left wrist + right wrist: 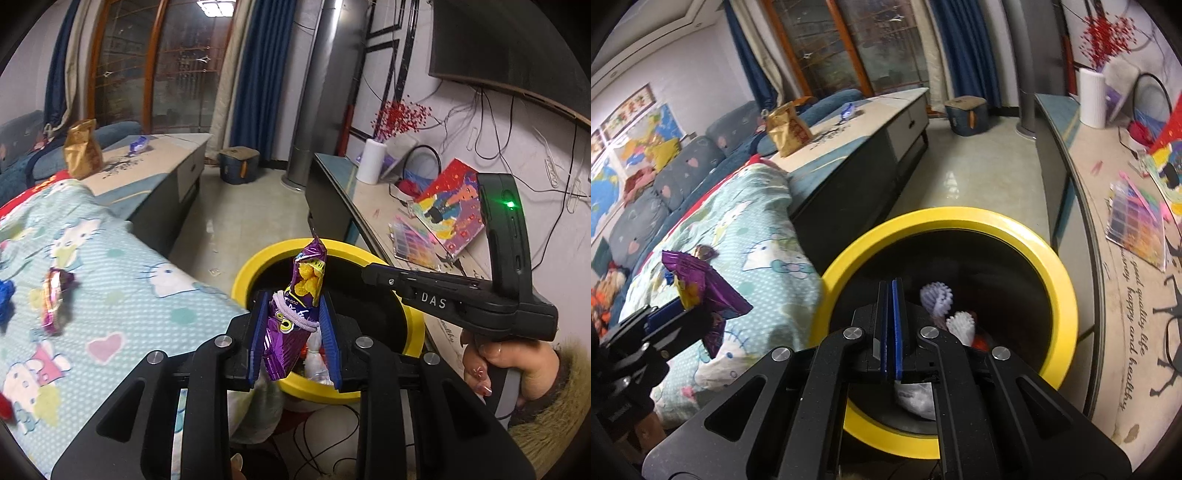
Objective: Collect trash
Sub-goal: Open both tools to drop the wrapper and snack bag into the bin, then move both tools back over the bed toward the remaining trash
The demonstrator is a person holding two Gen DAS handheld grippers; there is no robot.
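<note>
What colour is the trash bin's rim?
Bright yellow, with a dark interior; the trash bin rim shows best in the right wrist view.

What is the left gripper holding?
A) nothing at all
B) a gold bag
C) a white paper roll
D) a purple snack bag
D: the left gripper has its blue fingers pressed on both sides of the purple snack bag, in front of the yellow-rimmed trash bin; the right-wrist view shows the same bag pinched in that gripper.
</note>
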